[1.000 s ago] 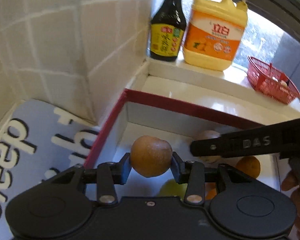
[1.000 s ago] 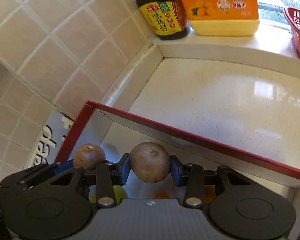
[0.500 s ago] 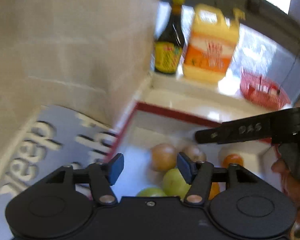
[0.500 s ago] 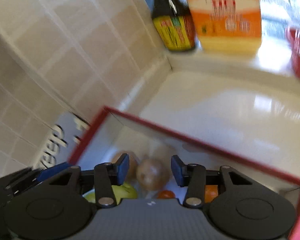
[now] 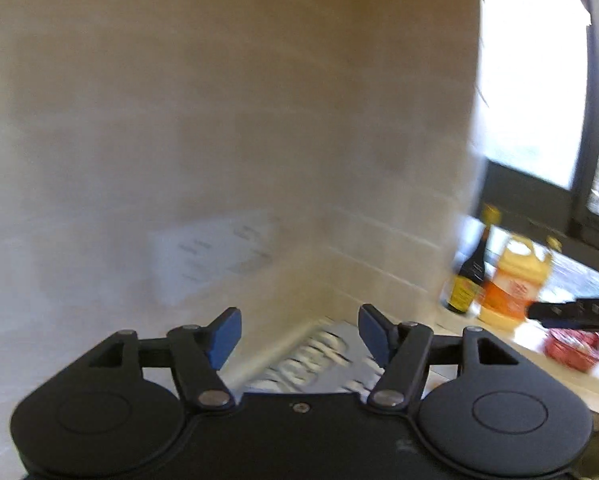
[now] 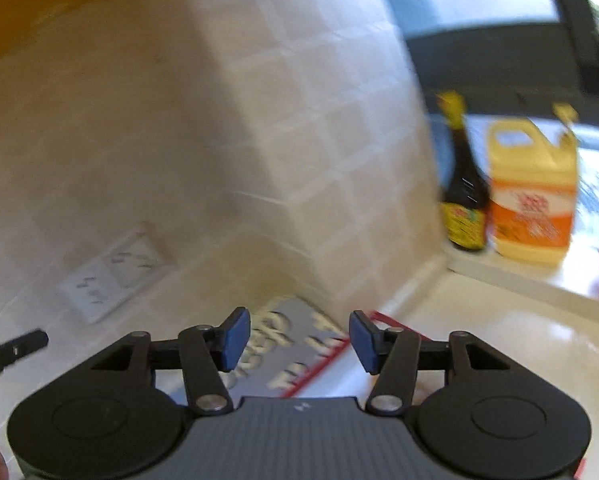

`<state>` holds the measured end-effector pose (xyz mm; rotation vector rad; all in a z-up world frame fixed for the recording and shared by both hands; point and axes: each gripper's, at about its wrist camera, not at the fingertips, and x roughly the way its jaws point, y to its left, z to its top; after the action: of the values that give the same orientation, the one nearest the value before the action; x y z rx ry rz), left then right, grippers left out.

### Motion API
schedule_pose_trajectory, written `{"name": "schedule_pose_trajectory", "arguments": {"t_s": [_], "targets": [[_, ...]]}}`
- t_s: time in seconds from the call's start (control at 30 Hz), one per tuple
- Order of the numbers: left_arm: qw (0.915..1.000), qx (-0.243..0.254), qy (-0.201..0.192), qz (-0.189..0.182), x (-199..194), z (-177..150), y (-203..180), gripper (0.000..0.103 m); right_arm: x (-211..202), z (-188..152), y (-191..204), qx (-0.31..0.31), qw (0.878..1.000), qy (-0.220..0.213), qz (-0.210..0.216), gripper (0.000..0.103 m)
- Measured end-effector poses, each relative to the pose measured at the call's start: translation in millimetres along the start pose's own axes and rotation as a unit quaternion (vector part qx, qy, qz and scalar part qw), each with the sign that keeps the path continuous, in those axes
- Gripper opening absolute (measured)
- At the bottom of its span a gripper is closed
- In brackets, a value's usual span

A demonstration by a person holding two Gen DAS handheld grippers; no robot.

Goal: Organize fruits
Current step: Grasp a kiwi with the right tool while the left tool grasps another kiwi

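- left gripper (image 5: 299, 334): jaws just opened, nothing between the pads
- right gripper (image 6: 298, 339): same, jaws apart and empty
- red-edged box (image 6: 335, 364) just past the right jaws; fruits not in view
- soy bottle (image 6: 461, 196), detergent jug (image 6: 531, 196) far right
- risk: frames are blurred, a blind reach could clip the box rim

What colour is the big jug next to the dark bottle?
The jug is yellow with an orange label. It shows best in the right wrist view, beside the dark bottle.
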<state>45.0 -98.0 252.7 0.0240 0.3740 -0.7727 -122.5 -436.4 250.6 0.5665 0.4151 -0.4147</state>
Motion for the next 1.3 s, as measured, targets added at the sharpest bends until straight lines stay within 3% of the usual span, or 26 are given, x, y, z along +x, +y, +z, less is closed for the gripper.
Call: {"name": "schedule_pose_trajectory", "arguments": {"t_s": [0.23, 0.4, 0.43, 0.47, 0.63, 0.83, 0.97, 1.07, 1.2, 1.3], "targets": [[0.9960, -0.009, -0.034, 0.082, -60.1, -7.5, 28.2, 0.079, -1.7, -17.5, 77.4, -0.092, 0.993, 0.022, 0.063, 0.062], [0.9957, -0.026, -0.002, 0.089, -58.4, -32.5, 53.6, 0.081, 23.7, -50.9, 116.3, -0.145, 0.983, 0.069, 0.086, 0.069], [0.9957, -0.029, 0.014, 0.087, -49.0, -40.7, 57.9, 0.081, 32.1, -59.7, 121.4, -0.153, 0.981, 0.082, 0.087, 0.069], [0.9955, -0.050, -0.002, 0.080, -38.4, -49.5, 62.3, 0.081, 40.2, -68.7, 125.1, -0.161, 0.978, 0.097, 0.086, 0.069], [0.9895, -0.115, 0.070, 0.052, 15.2, -93.3, 81.2, 0.081, 82.0, -108.3, 126.5, -0.178, 0.966, 0.172, 0.074, 0.069], [0.9700, -0.202, 0.133, 0.028, 79.5, -134.2, 89.0, 0.081, 108.0, -147.4, 111.5, -0.189, 0.954, 0.227, 0.058, 0.069], [0.9509, -0.259, 0.169, 0.003, 119.0, -163.6, 85.0, 0.081, 130.2, -171.9, 102.6, -0.189, 0.945, 0.263, 0.045, 0.069], [0.9414, -0.286, 0.178, 0.000, 143.6, -173.5, 81.6, 0.081, 140.1, -184.1, 100.5, -0.195, 0.939, 0.280, 0.040, 0.069], [0.9384, -0.291, 0.185, 0.023, 164.8, -177.2, 73.5, 0.082, 146.5, -194.1, 99.9, -0.211, 0.935, 0.282, 0.031, 0.069], [0.9331, -0.305, 0.190, 0.013, 177.2, -177.7, 71.9, 0.082, 152.5, -199.2, 96.1, -0.209, 0.933, 0.291, 0.029, 0.069]]}}
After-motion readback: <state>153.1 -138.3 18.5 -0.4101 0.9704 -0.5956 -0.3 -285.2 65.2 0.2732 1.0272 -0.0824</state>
